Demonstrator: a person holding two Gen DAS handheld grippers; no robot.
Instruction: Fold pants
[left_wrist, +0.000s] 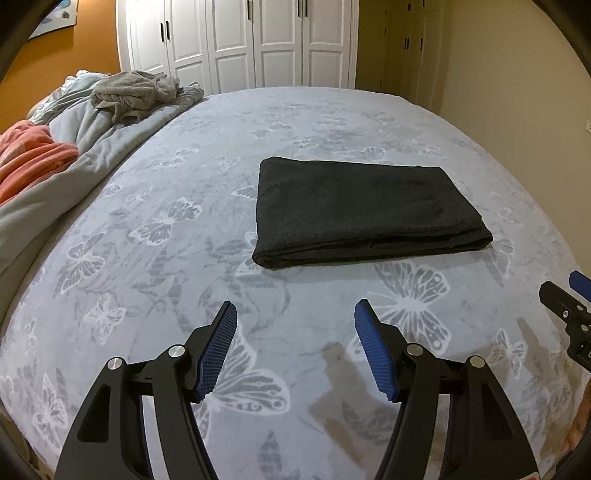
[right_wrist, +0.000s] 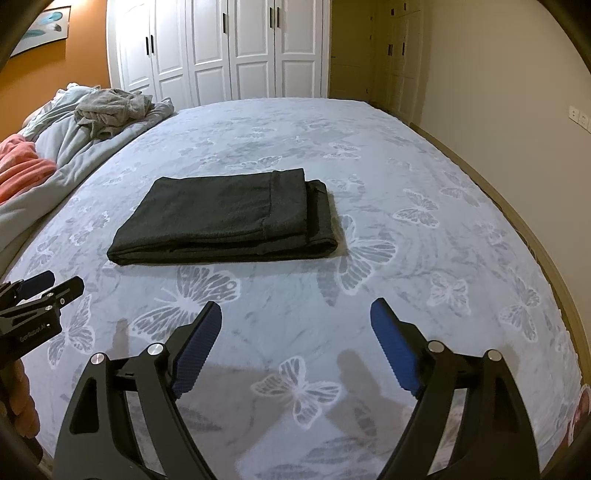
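The dark grey pants (left_wrist: 364, 210) lie folded into a flat rectangle on the butterfly-print bed cover (left_wrist: 166, 229). They also show in the right wrist view (right_wrist: 229, 218), with layered ends at their right side. My left gripper (left_wrist: 295, 310) is open and empty, held above the cover short of the pants' near edge. My right gripper (right_wrist: 295, 310) is open and empty too, near the pants' right end. Each gripper appears at the edge of the other's view: the right one (left_wrist: 569, 295), the left one (right_wrist: 40, 284).
A bunched grey duvet (left_wrist: 74, 147) with a grey garment (left_wrist: 136, 92) and an orange blanket (left_wrist: 29, 155) lies along the bed's left side. White wardrobe doors (left_wrist: 240, 40) stand beyond the bed. A cream wall (right_wrist: 517, 92) runs along the bed's right edge.
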